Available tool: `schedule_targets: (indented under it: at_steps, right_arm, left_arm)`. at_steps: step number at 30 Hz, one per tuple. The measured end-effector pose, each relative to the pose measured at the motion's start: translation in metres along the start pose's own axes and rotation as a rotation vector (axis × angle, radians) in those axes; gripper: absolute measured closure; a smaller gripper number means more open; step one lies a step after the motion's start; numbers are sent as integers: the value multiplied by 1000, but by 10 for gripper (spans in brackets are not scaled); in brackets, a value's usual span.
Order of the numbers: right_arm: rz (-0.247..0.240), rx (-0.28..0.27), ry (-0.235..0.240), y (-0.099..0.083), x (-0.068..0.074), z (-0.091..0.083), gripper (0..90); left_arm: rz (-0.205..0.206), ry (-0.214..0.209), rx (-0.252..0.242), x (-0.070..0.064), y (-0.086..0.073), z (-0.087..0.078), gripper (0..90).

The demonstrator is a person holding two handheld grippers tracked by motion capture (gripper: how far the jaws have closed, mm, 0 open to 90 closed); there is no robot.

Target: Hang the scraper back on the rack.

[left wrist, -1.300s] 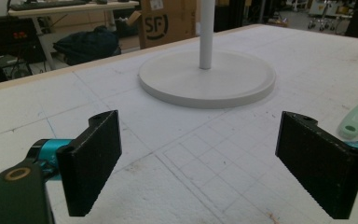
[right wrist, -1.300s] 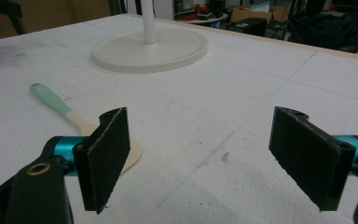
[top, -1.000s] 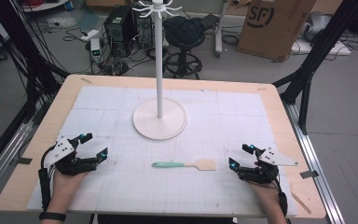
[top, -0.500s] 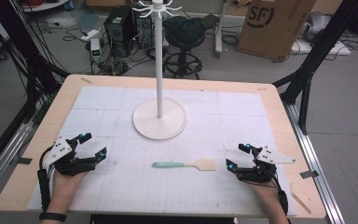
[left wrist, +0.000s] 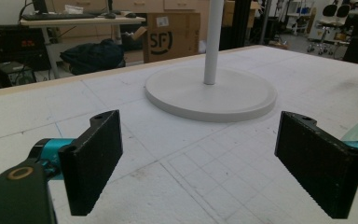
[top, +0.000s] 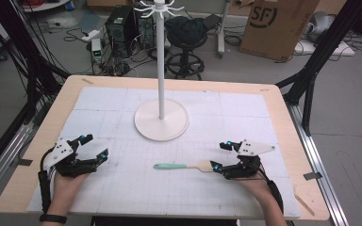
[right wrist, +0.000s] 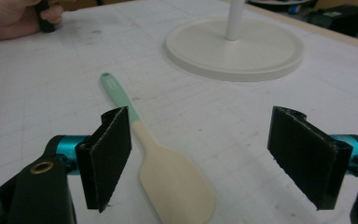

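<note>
The table [top: 283, 101] takes up the middle of the high view, a pale wooden top overlaid with a white gridded mat. Beyond its far edge, along the top of the frame, stand a cardboard box [top: 275, 26] at upper right, a black stool [top: 185, 35] at centre and a computer tower [top: 120, 30] with tangled cables at upper left.

Next in size is the white stand [top: 161, 120], a round base on the mat at centre with a thin pole rising to a ring of hooks at the top edge of the frame. It is well apart from both claws and blocks neither.

The spatula [top: 184, 165] lies flat on the mat in the lower middle of the high view, mint handle pointing left, cream blade pointing right. Its blade end is just beside the right claw [top: 221, 156], at lower right. In the right gripper view the blade [right wrist: 177, 186] sits in the lower centre, close to the left-hand jaw, with nothing between it and the jaws.

The right claw is spread wide, holding nothing. The left claw [top: 94, 147], at lower left, is likewise spread and empty, resting low over bare mat.

Against the earlier frames, the right claw has edged left toward the blade; the left claw, spatula and stand are where they were.
</note>
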State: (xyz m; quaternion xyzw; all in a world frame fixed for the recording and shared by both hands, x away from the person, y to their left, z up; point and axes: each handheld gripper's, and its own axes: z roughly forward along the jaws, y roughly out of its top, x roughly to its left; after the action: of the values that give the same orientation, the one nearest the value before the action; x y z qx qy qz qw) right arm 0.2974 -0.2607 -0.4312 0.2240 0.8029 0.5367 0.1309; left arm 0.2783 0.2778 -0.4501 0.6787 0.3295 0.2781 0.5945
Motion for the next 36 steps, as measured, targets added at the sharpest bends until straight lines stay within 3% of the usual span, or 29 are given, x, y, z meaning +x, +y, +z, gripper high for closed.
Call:
schedule_targets:
  at_steps: [10, 16, 27, 36]
  right_arm:
    - [-38, 131, 108, 13, 6, 42, 205]
    - [-63, 207, 152, 16, 9, 60, 284]
    - [-114, 324, 220, 14, 12, 77, 563]
    - [-161, 335, 223, 16, 14, 79, 640]
  left_arm:
    - [9, 7, 1, -1, 0, 0, 150]
    - [15, 6, 2, -1, 0, 0, 150]
    - [9, 9, 1, -1, 0, 0, 154]
    - [10, 12, 5, -1, 0, 0, 156]
